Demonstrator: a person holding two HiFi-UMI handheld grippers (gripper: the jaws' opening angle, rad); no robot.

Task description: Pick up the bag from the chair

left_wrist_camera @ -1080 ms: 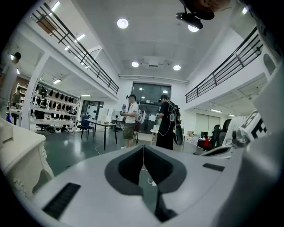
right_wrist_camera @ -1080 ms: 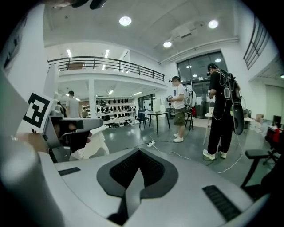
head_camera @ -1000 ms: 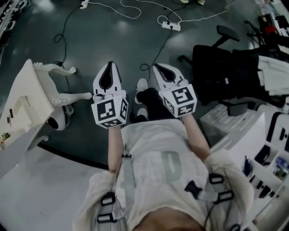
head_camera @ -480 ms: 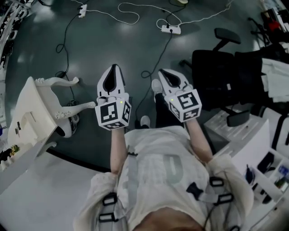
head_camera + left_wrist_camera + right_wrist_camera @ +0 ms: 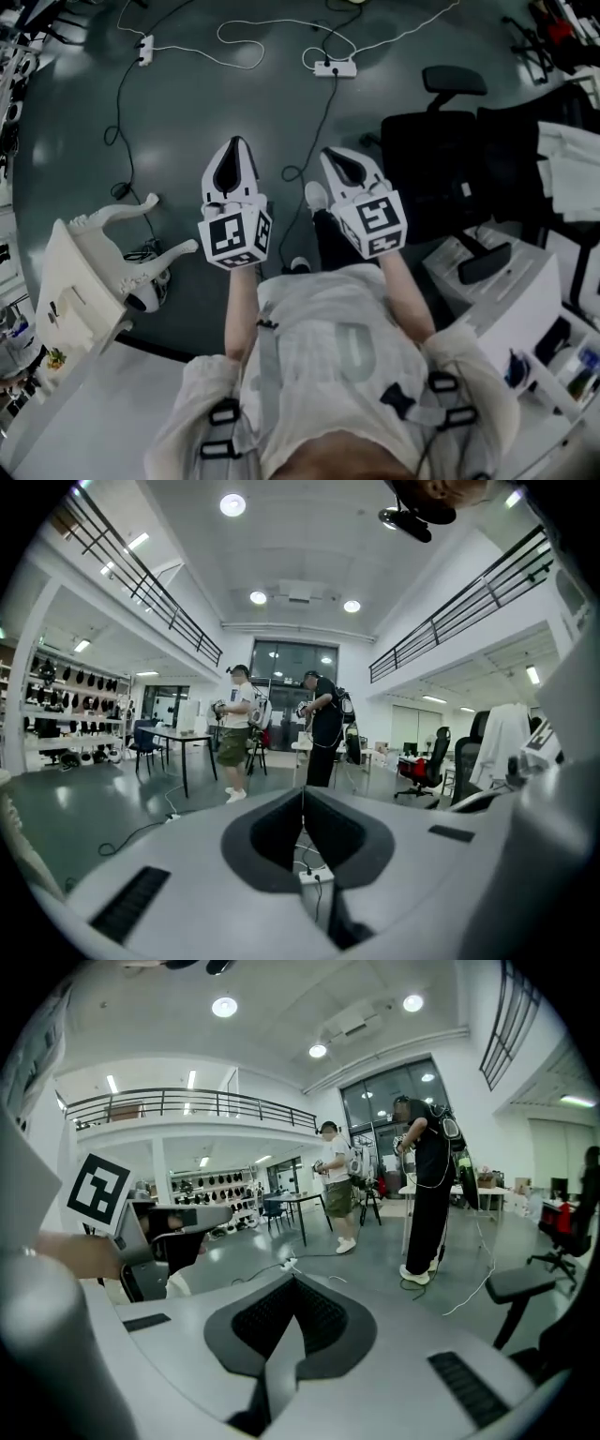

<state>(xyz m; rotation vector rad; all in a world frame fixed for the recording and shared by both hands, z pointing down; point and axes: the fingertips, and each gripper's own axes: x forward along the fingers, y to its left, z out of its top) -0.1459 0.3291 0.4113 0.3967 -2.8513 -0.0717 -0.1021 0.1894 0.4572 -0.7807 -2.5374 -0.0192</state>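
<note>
far left: a white piece of furniture with curved legs [image 5: 84, 281] lies tipped over on the floor [image 5: 187, 122], and you can see no bag on it.
left gripper: your left gripper [image 5: 234, 145] is pressed closed with nothing between its jaws, held out over bare floor.
middle: a power strip [image 5: 335, 67] and a white cable [image 5: 246, 33] lie on the floor ahead of you.
right gripper: your right gripper [image 5: 331, 155] is closed and empty too, just beside the left one.
right: black office chairs [image 5: 431, 159] stand near your right side; the one at the far edge carries a white draped thing [image 5: 567, 169].
bag: no view shows it for certain. The white draped thing may be the bag or only a garment, and it sits well apart from both grippers.
progress: by the look of it, nothing of the task is done yet. You have to reach the chair, open a gripper, close on the bag and lift it clear.
</note>
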